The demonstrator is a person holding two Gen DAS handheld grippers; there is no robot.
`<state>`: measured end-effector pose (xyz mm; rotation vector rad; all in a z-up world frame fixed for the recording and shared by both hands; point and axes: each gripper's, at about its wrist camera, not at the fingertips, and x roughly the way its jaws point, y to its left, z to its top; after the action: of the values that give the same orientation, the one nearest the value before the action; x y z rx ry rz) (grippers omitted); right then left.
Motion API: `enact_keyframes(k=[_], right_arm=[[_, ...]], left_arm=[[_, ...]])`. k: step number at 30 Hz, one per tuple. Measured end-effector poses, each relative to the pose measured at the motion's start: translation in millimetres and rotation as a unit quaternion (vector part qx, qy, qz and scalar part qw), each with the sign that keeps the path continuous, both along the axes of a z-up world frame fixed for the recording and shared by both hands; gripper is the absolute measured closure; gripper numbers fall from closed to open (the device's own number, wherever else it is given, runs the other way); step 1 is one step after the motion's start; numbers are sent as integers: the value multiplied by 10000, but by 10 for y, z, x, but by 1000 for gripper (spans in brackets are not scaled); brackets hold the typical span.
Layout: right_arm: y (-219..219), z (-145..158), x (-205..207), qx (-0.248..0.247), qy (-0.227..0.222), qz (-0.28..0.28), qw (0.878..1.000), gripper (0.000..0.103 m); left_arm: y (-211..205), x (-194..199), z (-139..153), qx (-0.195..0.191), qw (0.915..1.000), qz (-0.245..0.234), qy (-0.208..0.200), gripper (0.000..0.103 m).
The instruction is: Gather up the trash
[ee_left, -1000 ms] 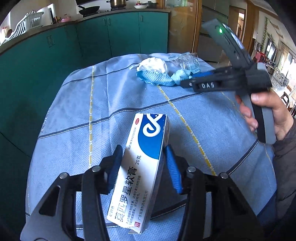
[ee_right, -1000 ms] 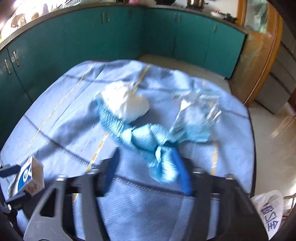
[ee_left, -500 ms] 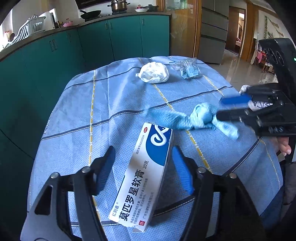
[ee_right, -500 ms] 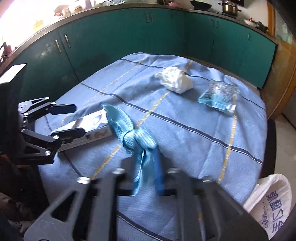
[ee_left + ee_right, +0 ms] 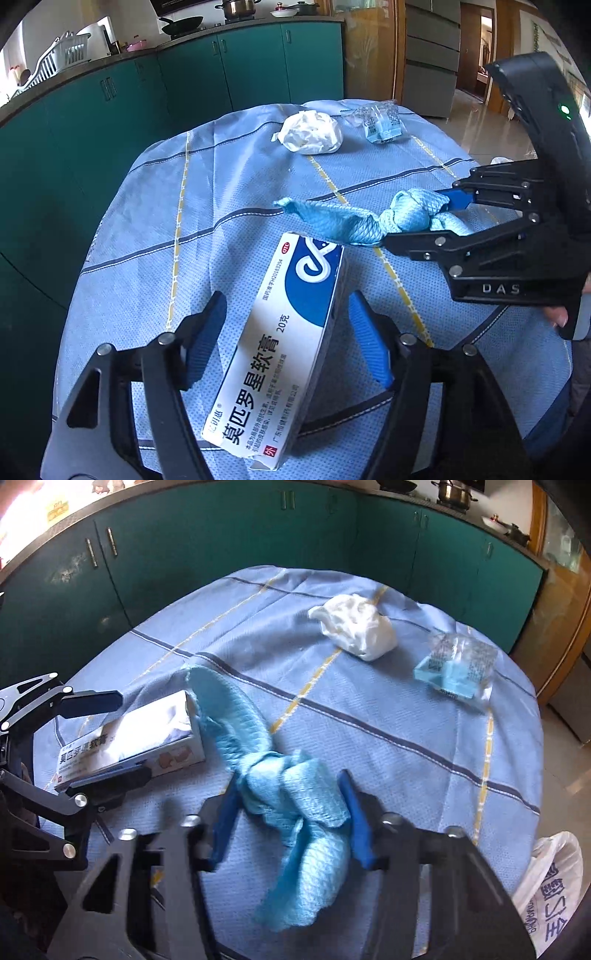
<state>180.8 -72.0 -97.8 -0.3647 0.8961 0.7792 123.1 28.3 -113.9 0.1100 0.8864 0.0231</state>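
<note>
The right tool (image 5: pixel 288 808) is clamped on the knotted blue cloth (image 5: pixel 291 794), lifting it for disposal. The left tool (image 5: pixel 288 339) stands apart, straddling the ointment box (image 5: pixel 280 347) for pickup.

Left wrist view: mounted behind the left gripper (image 5: pixel 286 334), looking forward and down along its fingers, close over the near part of the blue tablecloth (image 5: pixel 147 229); green cabinets (image 5: pixel 207 74) beyond.

Right wrist view: mounted behind the right gripper (image 5: pixel 288 812), facing across the same cloth from the opposite side, equally near.

Shared: ointment box (image 5: pixel 275 354), knotted blue cloth (image 5: pixel 280 782), white wad (image 5: pixel 310 133), clear wrapper (image 5: pixel 458 664); each view shows the other gripper.
</note>
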Motion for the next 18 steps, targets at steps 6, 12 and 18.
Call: enact_keyframes(k=[6, 12, 18], right_arm=[[-314, 148, 34, 328, -103, -772, 9964, 63], [-846, 117, 118, 495, 59, -2115, 9761, 62], [-845, 110, -4, 491, -60, -2104, 9764, 37]], left_arm=[[3, -30, 20, 103, 9999, 53, -68, 34], [2, -29, -12, 165, 9998, 98, 7, 34], [-54, -10, -80, 158, 9998, 21, 121, 48]])
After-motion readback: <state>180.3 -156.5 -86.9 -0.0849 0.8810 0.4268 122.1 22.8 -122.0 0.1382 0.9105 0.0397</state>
